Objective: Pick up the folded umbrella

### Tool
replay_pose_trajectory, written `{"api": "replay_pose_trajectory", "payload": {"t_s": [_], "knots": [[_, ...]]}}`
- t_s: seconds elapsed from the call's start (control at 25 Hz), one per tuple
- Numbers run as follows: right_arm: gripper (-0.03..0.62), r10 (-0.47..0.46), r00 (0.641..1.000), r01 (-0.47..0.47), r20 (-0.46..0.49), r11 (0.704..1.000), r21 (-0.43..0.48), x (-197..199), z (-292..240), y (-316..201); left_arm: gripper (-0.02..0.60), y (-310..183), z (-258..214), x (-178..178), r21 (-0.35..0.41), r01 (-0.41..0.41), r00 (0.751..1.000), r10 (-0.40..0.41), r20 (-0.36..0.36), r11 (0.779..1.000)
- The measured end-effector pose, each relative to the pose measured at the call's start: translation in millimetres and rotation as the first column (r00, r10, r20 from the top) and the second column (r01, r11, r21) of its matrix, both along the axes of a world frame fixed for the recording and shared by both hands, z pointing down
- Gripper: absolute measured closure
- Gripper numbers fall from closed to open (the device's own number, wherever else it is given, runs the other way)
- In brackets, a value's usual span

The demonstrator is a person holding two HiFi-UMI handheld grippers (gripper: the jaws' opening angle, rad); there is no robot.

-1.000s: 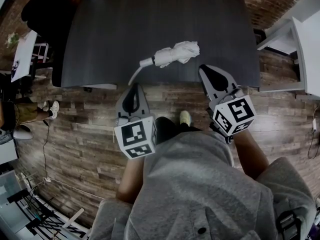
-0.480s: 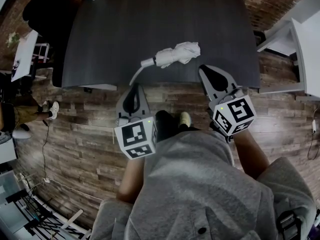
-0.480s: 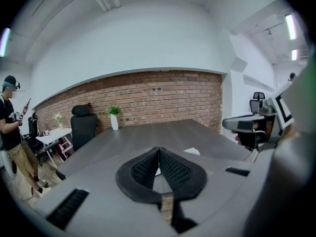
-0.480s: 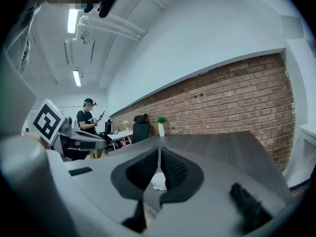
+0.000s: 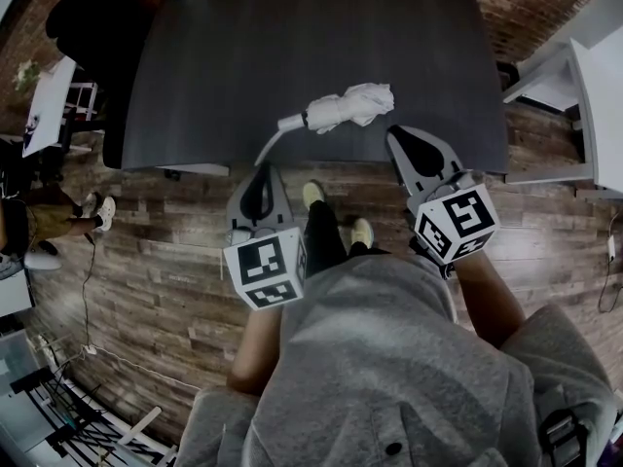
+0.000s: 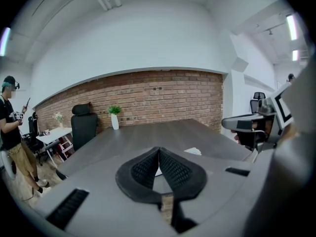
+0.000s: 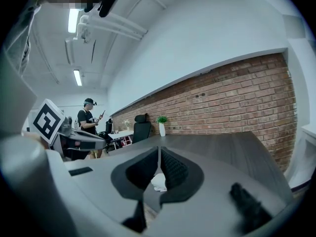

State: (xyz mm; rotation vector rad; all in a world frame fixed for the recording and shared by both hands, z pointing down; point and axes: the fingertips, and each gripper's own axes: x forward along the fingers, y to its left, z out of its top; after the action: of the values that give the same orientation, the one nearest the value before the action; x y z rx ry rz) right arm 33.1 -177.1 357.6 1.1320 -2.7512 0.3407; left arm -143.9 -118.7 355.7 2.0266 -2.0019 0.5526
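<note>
So the umbrella (image 5: 343, 107) is lying on the table (image 5: 292, 37), right up by its near edge. It's a white, bunched-up bundle with the handle (image 5: 289, 122) pointing left. Its strap (image 5: 265, 147) curves off over the table's near edge and dangles there. Nothing is touching it yet.

Both grippers sit just off that same near edge, over the floor. The left gripper (image 5: 263, 169) is below the strap end and the right gripper (image 5: 397, 136) is by the fabric end, the closer of the two. Each one has its jaws pressed together with nothing between them, which you can see plainly in both gripper views.

Stuff I'd worry about from here:

- Going in with the jaws together. If either one reaches the umbrella like that, it just shoves the thing across the table instead of grabbing it.
- It sits so close to the table's edge that a sideways nudge could probably roll it off onto the floor.
- The dangling strap looks easy to snag with the left gripper, and a tug there would drag the handle off the edge.
- The canopy looks loose and puffy. Pinch only a fold of cloth and I'd guess the rest sags or slides out on the lift. The firmer part near the handle seems like the safer spot.
</note>
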Motion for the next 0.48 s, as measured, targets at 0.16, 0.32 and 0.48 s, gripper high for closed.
{"api": "replay_pose_trajectory", "payload": {"t_s": [0.16,0.32,0.48], "knots": [[0.562,0.012,1.000,-0.012,-0.007,1.000,-0.003,-2,4,-6,0.566,-8,1,-4,-0.001,-0.015,1.000,0.015,0.002,1.000],[0.562,0.028,0.999,-0.028,-0.020,1.000,-0.010,-4,6,-17,0.566,-22,5,-8,-0.011,-0.030,1.000,0.030,-0.009,0.999],[0.562,0.036,0.999,-0.037,-0.039,0.999,-0.020,-10,11,-33,0.566,-42,11,-16,-0.015,-0.044,0.999,0.043,-0.019,0.999]]}}
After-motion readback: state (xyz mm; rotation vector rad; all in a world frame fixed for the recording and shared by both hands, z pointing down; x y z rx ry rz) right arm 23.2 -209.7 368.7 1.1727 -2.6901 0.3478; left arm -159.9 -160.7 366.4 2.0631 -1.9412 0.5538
